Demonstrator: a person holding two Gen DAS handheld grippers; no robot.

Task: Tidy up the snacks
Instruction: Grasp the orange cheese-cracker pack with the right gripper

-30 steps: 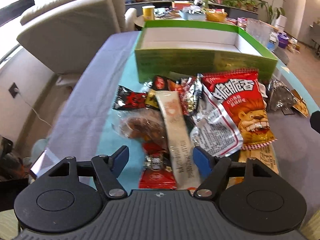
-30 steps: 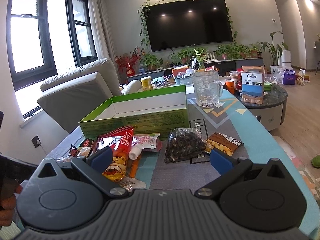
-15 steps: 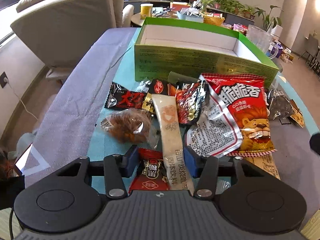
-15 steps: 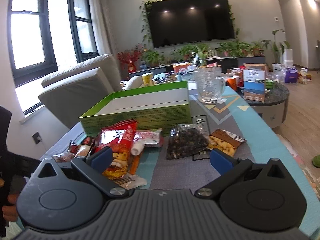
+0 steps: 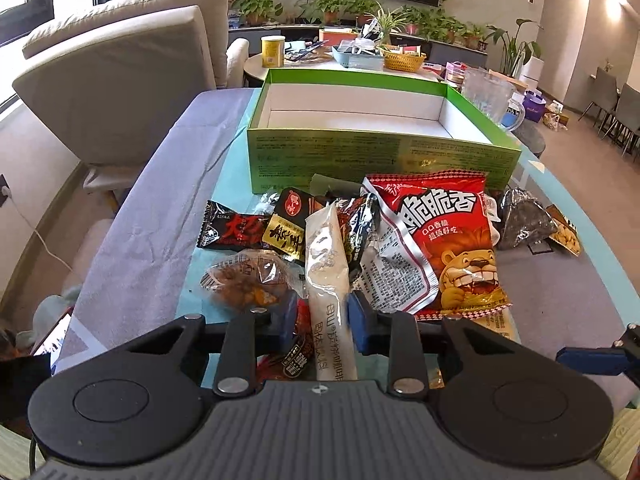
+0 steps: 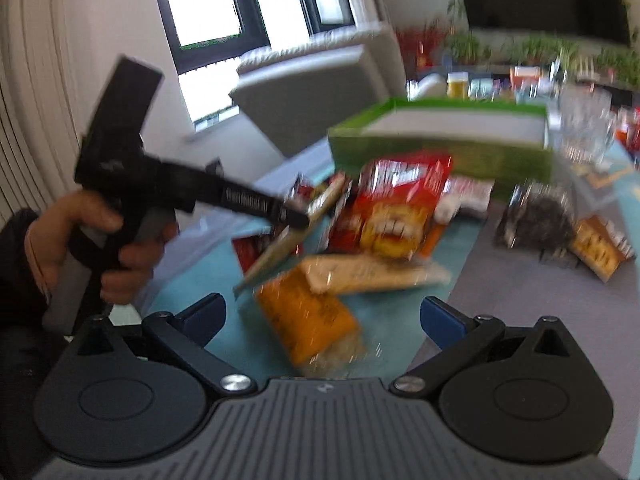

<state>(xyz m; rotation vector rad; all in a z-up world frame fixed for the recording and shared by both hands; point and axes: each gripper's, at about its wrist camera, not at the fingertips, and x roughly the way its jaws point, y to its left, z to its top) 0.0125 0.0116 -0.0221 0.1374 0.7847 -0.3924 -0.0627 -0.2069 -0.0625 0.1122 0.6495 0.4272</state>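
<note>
My left gripper (image 5: 322,322) is shut on a long cream snack stick pack (image 5: 326,268), lifted at its near end; the same pack shows tilted up in the blurred right wrist view (image 6: 288,236). Around it lies a snack pile: a big red lion chip bag (image 5: 448,240), a clear bag of brown snacks (image 5: 246,280), black and red sachets (image 5: 236,230). An open green box (image 5: 380,148), white and empty inside, stands behind the pile. My right gripper (image 6: 322,316) is open above an orange packet (image 6: 308,316) and a pale long pack (image 6: 376,274).
A dark seed bag (image 5: 520,222) and a nut pack (image 5: 564,234) lie at the right. A glass pitcher (image 5: 486,94) stands by the box's far right corner. A grey sofa (image 5: 120,80) is left of the table. The other gripper's blue fingertip (image 5: 588,356) shows at right.
My left gripper has closed on the cream stick pack and raised it. My right gripper has swung left and down over the pile, still open; its view is motion-blurred.
</note>
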